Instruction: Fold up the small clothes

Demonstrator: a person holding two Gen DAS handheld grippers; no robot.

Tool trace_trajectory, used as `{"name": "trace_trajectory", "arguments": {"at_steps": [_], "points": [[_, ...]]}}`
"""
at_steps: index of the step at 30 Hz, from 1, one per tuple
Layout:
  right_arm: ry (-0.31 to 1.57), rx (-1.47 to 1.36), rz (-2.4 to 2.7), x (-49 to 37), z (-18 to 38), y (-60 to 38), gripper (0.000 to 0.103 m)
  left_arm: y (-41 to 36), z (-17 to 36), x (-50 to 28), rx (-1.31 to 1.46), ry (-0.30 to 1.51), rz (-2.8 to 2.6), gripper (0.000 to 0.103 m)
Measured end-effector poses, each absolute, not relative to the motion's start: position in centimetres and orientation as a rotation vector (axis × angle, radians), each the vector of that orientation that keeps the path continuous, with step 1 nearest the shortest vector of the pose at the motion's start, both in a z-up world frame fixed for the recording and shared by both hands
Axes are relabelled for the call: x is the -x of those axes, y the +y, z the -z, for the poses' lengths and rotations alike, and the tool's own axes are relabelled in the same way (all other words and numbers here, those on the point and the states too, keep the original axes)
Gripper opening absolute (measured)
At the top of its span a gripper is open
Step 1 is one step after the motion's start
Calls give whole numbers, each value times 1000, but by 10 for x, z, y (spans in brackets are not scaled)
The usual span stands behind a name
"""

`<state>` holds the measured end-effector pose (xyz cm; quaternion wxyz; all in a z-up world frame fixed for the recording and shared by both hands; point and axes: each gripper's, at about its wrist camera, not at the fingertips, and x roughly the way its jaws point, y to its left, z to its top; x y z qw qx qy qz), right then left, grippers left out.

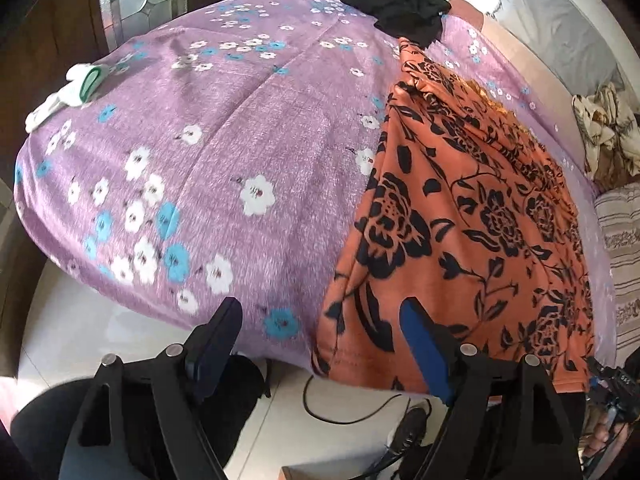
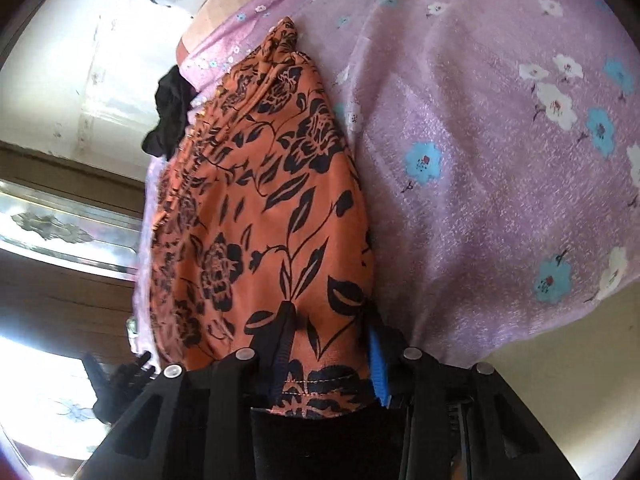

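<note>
- While the orange dress [image 1: 460,216] lies long and unfolded on the bed [image 1: 240,140], folding has barely begun.
- Left tongs [image 1: 320,344] gape empty beside its hem.
- Right tongs [image 2: 332,356] straddle the hem; grip unclear.
- Black garment [image 1: 396,12] waits beyond.

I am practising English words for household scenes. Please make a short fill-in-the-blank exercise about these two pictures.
1. The orange garment has a black ____ pattern.
2. The bedsheet under it is ____ with white and blue flowers.
3. The garment's hem lies between the jaws of the ____ gripper.
4. The crumpled garment at the far end is ____.

Missing words: floral; purple; right; black
</note>
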<state>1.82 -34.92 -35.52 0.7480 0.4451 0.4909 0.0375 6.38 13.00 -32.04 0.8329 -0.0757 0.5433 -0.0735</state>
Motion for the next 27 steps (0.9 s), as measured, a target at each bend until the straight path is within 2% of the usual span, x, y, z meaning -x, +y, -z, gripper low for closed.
{"name": "trace_trajectory", "arguments": {"at_steps": [2,4,5,6,7,8,9,17,18,19,20,21,23,24,25,27], "points": [[1091,-967,-80,-20,355,-346,57,120,332,-71,113,1221,186,81],[1084,-961,-88,-23,354,-343,56,110,338,-70,60,1228,181,72],[1094,-941,-82,-25,353,-339,49,106,336,-67,43,1206,190,66],[1105,-919,-75,-27,352,-337,27,103,333,-65,32,1193,210,48],[1110,-905,-78,-29,351,-337,19,99,330,-64,12,1180,234,24],[1115,-901,-84,-31,349,-336,13,96,327,-63,0,1176,253,13],[1114,-901,-89,-32,346,-336,9,95,324,-64,-3,1179,277,8],[931,-999,-198,-25,300,-358,8,90,300,-64,31,1116,422,8],[929,-1003,-195,-24,300,-361,8,88,302,-66,19,1127,426,14],[944,-1002,-182,-24,304,-362,8,85,307,-69,4,1158,427,35],[973,-1005,-173,-25,310,-362,8,83,313,-71,-7,1192,427,45],[1010,-1016,-173,-27,318,-360,8,82,319,-72,-9,1207,423,49],[1042,-1019,-163,-30,328,-356,12,77,326,-70,-6,1212,417,49],[1060,-1010,-148,-31,332,-354,12,78,326,-70,-2,1206,416,34],[1079,-1002,-133,-31,335,-353,12,76,326,-71,1,1200,421,9],[1104,-1004,-132,-33,341,-352,13,77,322,-69,2,1190,436,7]]}}
